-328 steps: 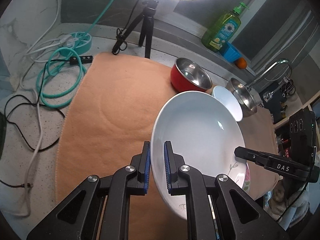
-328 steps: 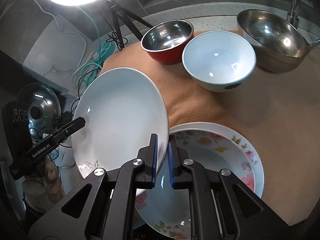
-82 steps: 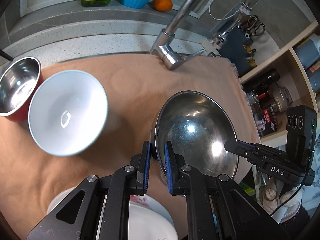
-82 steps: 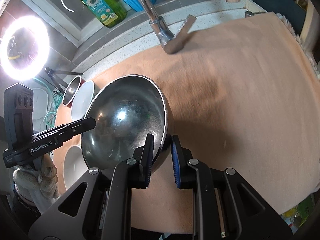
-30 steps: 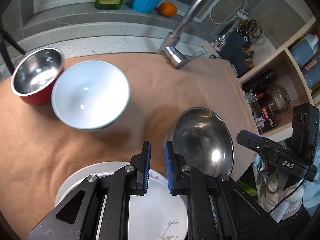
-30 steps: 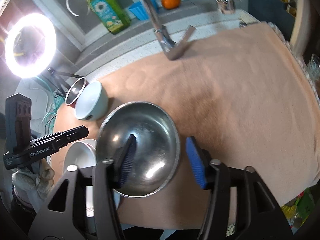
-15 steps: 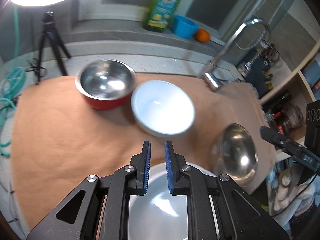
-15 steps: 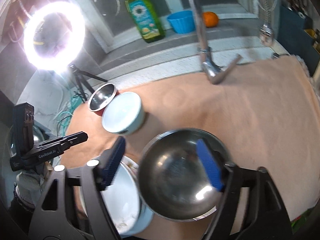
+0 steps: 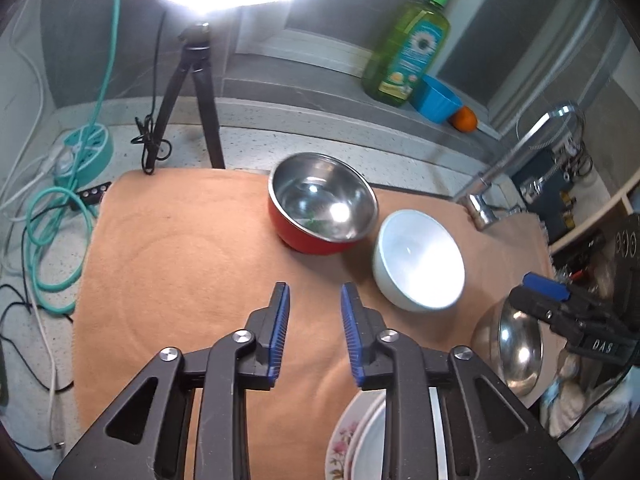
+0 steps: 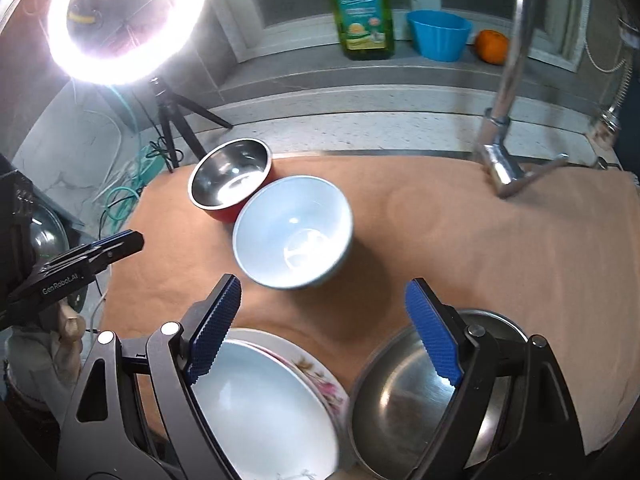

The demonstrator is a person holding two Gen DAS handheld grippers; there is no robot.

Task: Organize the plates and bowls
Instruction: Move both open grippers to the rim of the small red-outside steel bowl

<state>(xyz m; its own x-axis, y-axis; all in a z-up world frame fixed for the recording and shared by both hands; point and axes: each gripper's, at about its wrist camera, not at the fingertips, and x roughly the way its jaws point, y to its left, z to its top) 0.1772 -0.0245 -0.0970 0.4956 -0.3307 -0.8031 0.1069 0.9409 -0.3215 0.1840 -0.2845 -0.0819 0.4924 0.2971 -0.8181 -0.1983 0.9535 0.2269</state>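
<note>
Both tongs angle downward, empty: right tongs [image 10: 324, 328] spread wide, left tongs [image 9: 314, 332] just opening, nothing between. Steel bowl [image 10: 404, 404] beside 2 stacked plates [image 10: 272, 400]; white bowl [image 10: 292, 232], red bowl [image 10: 230, 178] empty on table.

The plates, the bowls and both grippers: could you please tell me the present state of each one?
Left gripper: jaws just opening, nothing between them.
Right gripper: open wide, empty.
Red bowl: upright, empty, on the cloth.
White bowl: upright, empty, beside the red bowl.
Large steel bowl: upright, empty, released on the cloth.
White plate: stacked on the floral plate.
Ring light: on.
</note>
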